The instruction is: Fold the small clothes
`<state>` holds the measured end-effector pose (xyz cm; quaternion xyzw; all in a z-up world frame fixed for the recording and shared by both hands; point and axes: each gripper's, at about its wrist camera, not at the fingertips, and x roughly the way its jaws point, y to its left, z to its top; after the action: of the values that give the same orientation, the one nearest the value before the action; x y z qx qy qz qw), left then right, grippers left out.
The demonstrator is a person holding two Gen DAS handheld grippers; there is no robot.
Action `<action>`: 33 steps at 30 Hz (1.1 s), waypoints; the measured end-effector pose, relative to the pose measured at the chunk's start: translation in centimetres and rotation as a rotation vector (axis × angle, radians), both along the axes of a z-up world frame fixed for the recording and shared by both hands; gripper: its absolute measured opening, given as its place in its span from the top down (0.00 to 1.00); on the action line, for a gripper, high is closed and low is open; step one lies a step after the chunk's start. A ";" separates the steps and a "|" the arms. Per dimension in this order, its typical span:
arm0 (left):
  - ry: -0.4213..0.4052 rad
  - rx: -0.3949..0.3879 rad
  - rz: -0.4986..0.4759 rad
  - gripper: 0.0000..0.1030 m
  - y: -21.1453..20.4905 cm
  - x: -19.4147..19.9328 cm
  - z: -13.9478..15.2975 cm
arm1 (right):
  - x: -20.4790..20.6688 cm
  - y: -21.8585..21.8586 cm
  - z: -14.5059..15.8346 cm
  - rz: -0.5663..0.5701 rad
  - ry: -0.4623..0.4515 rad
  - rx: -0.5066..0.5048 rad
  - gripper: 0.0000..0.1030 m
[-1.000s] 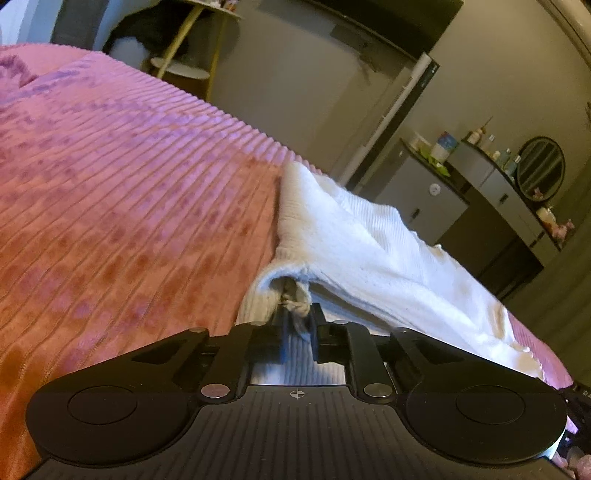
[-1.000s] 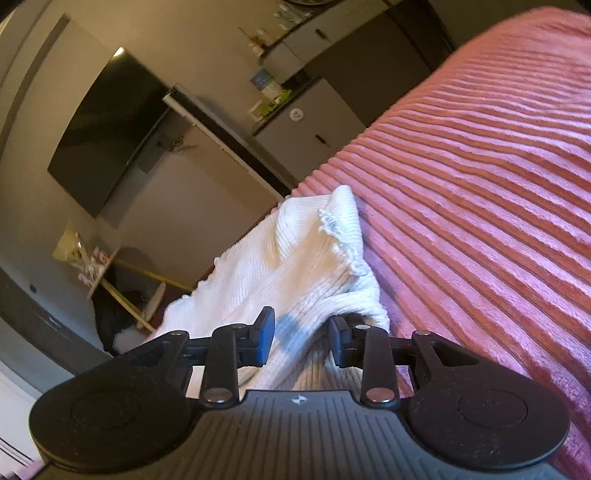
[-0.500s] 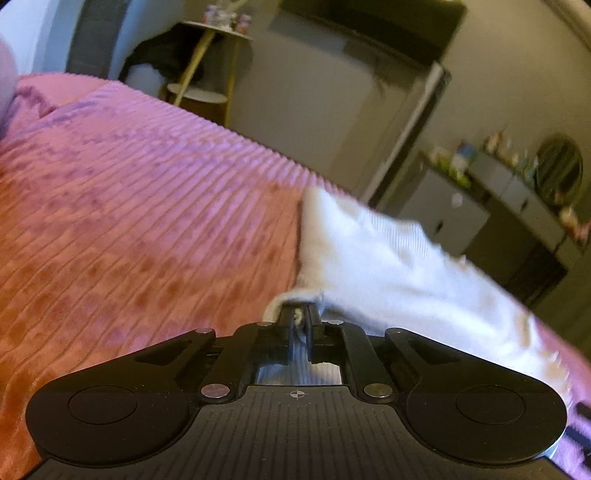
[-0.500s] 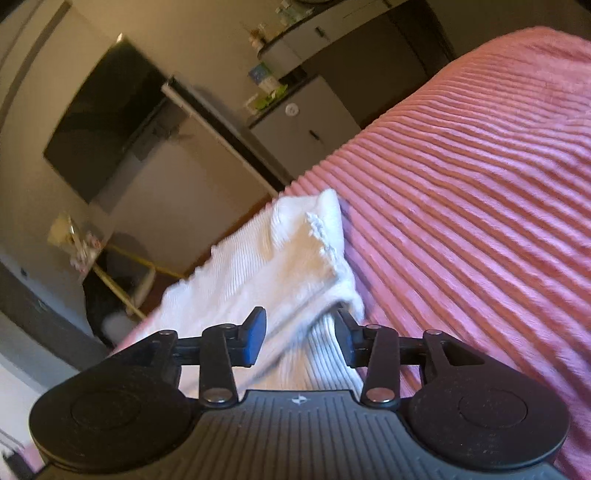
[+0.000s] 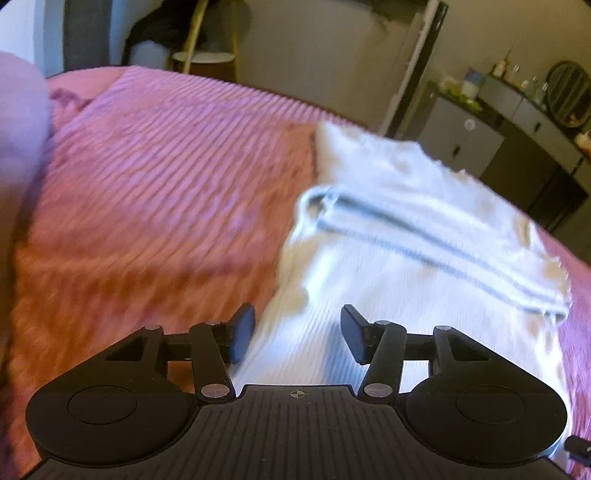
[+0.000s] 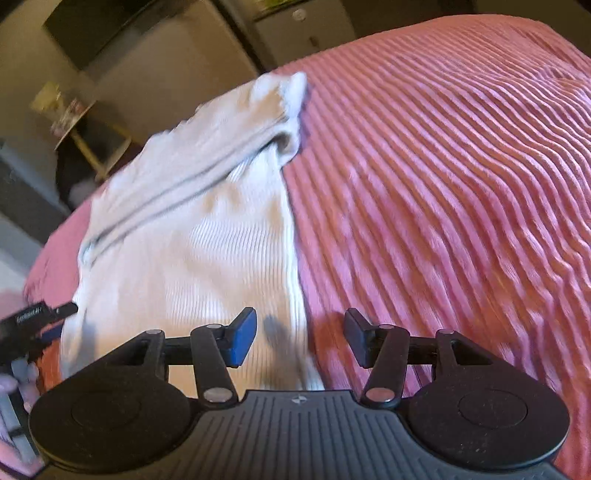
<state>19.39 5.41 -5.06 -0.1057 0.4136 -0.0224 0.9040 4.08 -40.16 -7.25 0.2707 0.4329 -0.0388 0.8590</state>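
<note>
A white ribbed garment (image 5: 417,236) lies on the pink ribbed bedspread (image 5: 155,192), its far part folded over the near part with frilled edges showing. My left gripper (image 5: 297,336) hovers above the garment's near left edge, its jaws opening, nothing between them. In the right wrist view the same garment (image 6: 192,221) lies left of centre on the bedspread (image 6: 461,184). My right gripper (image 6: 299,338) hangs over its near right edge, jaws opening and empty. The other gripper's body (image 6: 33,317) and a hand (image 6: 14,384) show at the left edge.
The bedspread stretches wide to the left in the left wrist view and to the right in the right wrist view. Beyond the bed stand grey cabinets (image 5: 480,136), a round mirror (image 5: 569,94), a wall-mounted television (image 6: 122,22) and a small side table (image 5: 203,55).
The left gripper let go of the garment's edge and drew back and up. The right gripper opened wider and pulled back too. The garment now lies folded flat on the bed.
</note>
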 end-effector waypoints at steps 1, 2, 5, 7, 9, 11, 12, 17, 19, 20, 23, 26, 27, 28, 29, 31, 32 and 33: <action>0.004 0.021 0.006 0.41 0.1 -0.8 0.1 | -0.5 0.0 0.2 0.011 0.006 0.010 0.49; 0.007 0.039 0.010 0.41 0.3 -1.5 0.2 | -0.9 -0.1 0.2 0.014 0.008 0.025 0.49; 0.017 0.040 0.054 0.40 0.9 -3.3 0.3 | -2.1 0.1 0.3 0.047 0.006 0.112 0.49; 0.046 0.036 0.076 0.40 1.3 -3.8 0.5 | -2.5 0.7 0.0 0.083 0.026 0.120 0.49; 0.035 0.040 0.078 0.40 1.2 -4.3 1.2 | -2.8 1.2 -0.4 0.102 0.040 0.110 0.49; 0.012 0.039 0.076 0.39 1.1 -4.9 1.8 | -2.8 1.2 -0.3 0.113 0.043 0.118 0.49; 0.004 0.040 0.074 0.39 1.0 -5.2 2.0 | -2.8 1.1 -0.4 0.114 0.047 0.123 0.49; 0.001 0.055 0.072 0.38 0.7 -5.6 1.9 | -2.6 1.2 -0.6 0.122 0.077 0.105 0.68; 0.005 0.052 0.077 0.38 0.7 -5.5 1.8 | -2.5 1.5 -0.5 0.139 0.077 0.094 0.74; 0.009 0.050 0.081 0.38 0.8 -5.5 1.7 | -2.5 1.7 -0.5 0.145 0.079 0.088 0.74; 0.021 0.041 0.085 0.38 0.9 -5.5 1.4 | -2.3 1.9 -0.5 0.146 0.106 0.069 0.72; 0.033 0.029 0.085 0.38 1.1 -5.3 1.2 | -2.3 1.8 -0.5 0.162 0.128 0.068 0.72; 0.036 0.024 0.084 0.38 1.1 -5.3 1.1 | -2.3 1.8 -0.5 0.170 0.134 0.063 0.72; 0.040 0.020 0.084 0.38 1.1 -5.2 1.0 | -2.2 1.9 -0.5 0.175 0.137 0.059 0.71; 0.042 0.017 0.084 0.38 1.1 -5.2 1.0 | -2.1 2.0 -0.6 0.181 0.142 0.058 0.71; 0.047 0.009 0.084 0.38 1.1 -5.1 0.9 | -1.9 2.3 -0.6 0.192 0.148 0.047 0.71; 0.049 0.006 0.085 0.38 1.2 -5.1 0.8 | -1.8 2.4 -0.6 0.200 0.149 0.037 0.71; 0.050 0.002 0.085 0.38 1.2 -5.1 0.8 | -1.8 2.5 -0.6 0.206 0.150 0.030 0.73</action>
<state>14.31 6.63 -4.29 -0.1228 0.4314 0.0191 0.8936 2.30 -37.67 -7.80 0.2339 0.5218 0.0359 0.8196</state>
